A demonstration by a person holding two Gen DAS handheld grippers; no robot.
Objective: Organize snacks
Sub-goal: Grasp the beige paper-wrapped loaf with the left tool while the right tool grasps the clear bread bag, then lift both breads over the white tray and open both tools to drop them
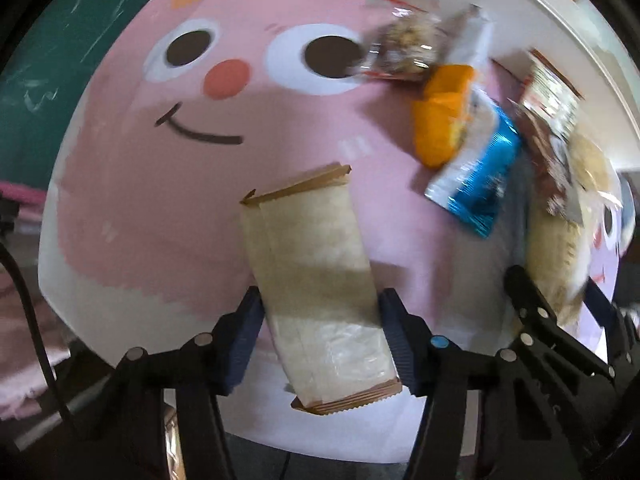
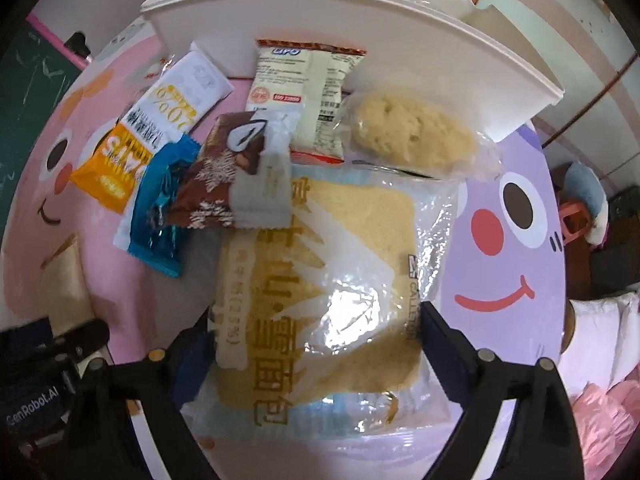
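Here the left gripper [image 1: 322,334], half-closed, seems to pinch the light, crushable wafer packet [image 1: 316,284] at six o'clock, best held mid-length, while the right gripper [image 2: 316,344] straddles the soft bread bag [image 2: 328,292], wide.

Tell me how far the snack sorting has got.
Nothing looks sorted yet: the white tray shows no snacks inside it. In hand: the left tool straddles a tan wafer pack, and the right tool straddles the big bread bag; neither is clearly lifted. Left: the orange packet, blue packet, brown packet, cookie bag and the rest of the pile.
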